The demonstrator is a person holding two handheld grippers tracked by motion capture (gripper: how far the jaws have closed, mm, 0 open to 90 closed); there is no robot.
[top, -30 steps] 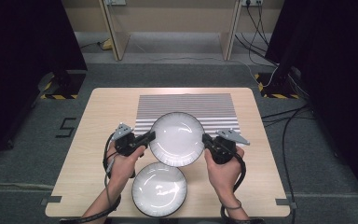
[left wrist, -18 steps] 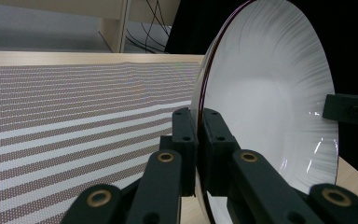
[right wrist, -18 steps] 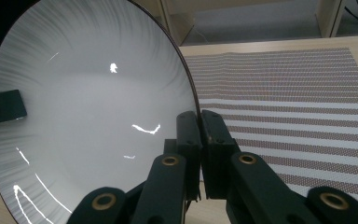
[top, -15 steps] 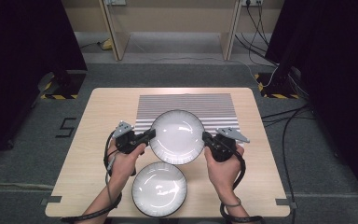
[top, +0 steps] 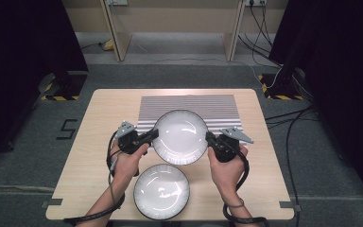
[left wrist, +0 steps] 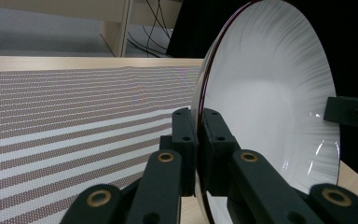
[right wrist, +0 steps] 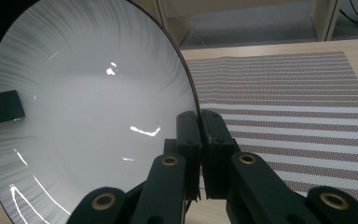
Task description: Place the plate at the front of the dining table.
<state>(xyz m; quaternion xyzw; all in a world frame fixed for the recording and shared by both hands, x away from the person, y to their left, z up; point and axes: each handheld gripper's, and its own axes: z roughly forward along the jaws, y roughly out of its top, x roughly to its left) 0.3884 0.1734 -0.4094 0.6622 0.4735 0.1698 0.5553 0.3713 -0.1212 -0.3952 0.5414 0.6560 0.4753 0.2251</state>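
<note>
Plates come first: nearest the person, a second plate (top: 161, 191) lies flat at the table's (top: 75, 189) front edge. Just beyond it the held plate (top: 180, 137) hangs between both hands, over the near edge of the striped mat (top: 189, 105). The left gripper (top: 150, 136) is clamped on its left rim and the right gripper (top: 211, 140) on the opposite rim. Both hands are equally near, so I judge lowering it calls for both together.
</note>
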